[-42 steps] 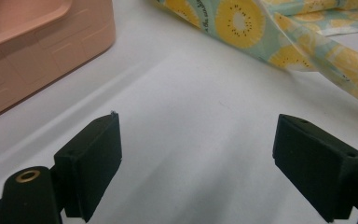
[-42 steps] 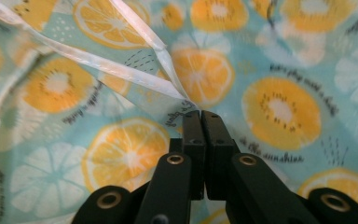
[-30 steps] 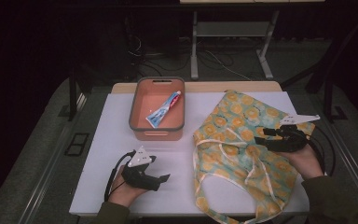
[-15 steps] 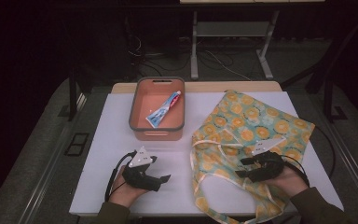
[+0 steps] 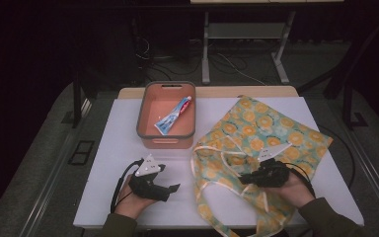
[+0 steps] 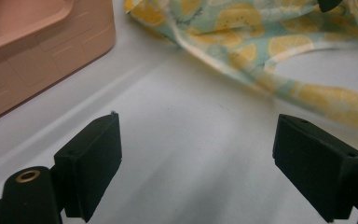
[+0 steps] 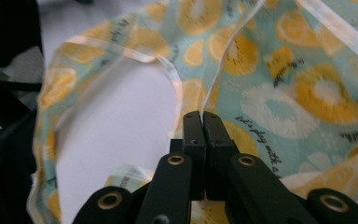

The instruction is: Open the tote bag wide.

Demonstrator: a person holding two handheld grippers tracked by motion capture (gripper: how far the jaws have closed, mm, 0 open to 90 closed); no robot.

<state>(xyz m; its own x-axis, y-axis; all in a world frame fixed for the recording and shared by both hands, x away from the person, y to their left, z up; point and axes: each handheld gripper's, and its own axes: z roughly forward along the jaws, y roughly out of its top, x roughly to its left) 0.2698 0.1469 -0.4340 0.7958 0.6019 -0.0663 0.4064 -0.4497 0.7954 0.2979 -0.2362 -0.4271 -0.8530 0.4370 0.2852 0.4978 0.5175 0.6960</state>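
Right gripper [image 7: 202, 116]: jaws have just been closing, now pinched tight on a thin cream edge of the yellow lemon-print cloth bag [image 5: 256, 133], which lies flat on the white desk [image 5: 113, 138], right of the salmon plastic bin [image 5: 167, 140]. Left gripper [image 6: 198, 158] is wide open, empty, resting near. Risk: so narrow a pinch may slip when lifted, or raise one layer only, leaving the mouth closed.
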